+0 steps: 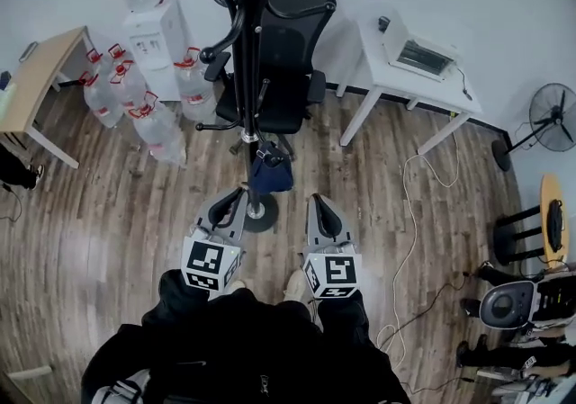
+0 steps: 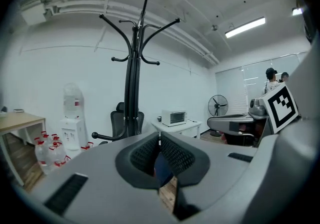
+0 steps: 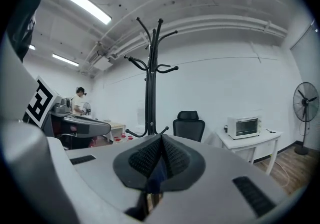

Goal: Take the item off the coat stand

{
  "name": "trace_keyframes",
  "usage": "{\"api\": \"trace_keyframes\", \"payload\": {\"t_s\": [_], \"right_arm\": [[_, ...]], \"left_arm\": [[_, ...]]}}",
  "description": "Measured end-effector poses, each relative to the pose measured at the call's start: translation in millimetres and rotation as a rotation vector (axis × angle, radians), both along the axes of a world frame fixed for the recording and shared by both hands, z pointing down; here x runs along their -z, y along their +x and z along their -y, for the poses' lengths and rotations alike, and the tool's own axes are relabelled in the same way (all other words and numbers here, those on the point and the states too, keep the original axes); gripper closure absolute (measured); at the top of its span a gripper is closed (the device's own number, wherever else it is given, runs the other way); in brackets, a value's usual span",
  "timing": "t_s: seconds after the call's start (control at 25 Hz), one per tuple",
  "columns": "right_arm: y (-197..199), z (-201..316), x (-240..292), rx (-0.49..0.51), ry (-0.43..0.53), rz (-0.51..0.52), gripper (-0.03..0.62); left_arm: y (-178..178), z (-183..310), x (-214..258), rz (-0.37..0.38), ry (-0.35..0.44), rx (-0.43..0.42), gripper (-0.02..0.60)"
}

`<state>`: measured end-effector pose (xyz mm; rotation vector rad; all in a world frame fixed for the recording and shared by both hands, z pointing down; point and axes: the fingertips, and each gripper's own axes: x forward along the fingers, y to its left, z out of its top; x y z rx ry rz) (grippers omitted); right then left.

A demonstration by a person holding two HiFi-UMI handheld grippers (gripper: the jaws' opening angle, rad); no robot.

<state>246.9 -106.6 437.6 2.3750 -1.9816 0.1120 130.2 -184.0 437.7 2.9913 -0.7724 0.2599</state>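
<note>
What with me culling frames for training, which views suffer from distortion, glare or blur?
Head view: fisheye curves the floor planks; light even, no blur. Left gripper view: black vignette at the corners, the ceiling light glares, the left hand-held gripper up close looks soft. Right gripper view: same vignette, bright ceiling strips; coat stand crisp.

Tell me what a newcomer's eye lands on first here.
A tall black metal coat stand fills the middle of the head view, with a dark blue fabric item hanging low on its pole, near the round base. The left tongs and right tongs point towards it, one on each side. Clear water bottles with red handles crowd the wooden floor to the stand's left.
</note>
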Motion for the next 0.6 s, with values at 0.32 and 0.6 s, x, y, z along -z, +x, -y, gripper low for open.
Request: {"api": "trace_keyframes", "payload": {"t_s": [0.32, 0.6], "right_arm": [[22, 44, -16, 0.165, -0.024, 0.015, 0.579], [23, 78, -45, 0.296, -0.072, 0.020, 0.579]], "left_arm": [[13, 22, -14, 0.018, -0.021, 0.158, 0.548], [-1, 36, -38, 0.038, -0.060, 0.317, 0.549]]}}
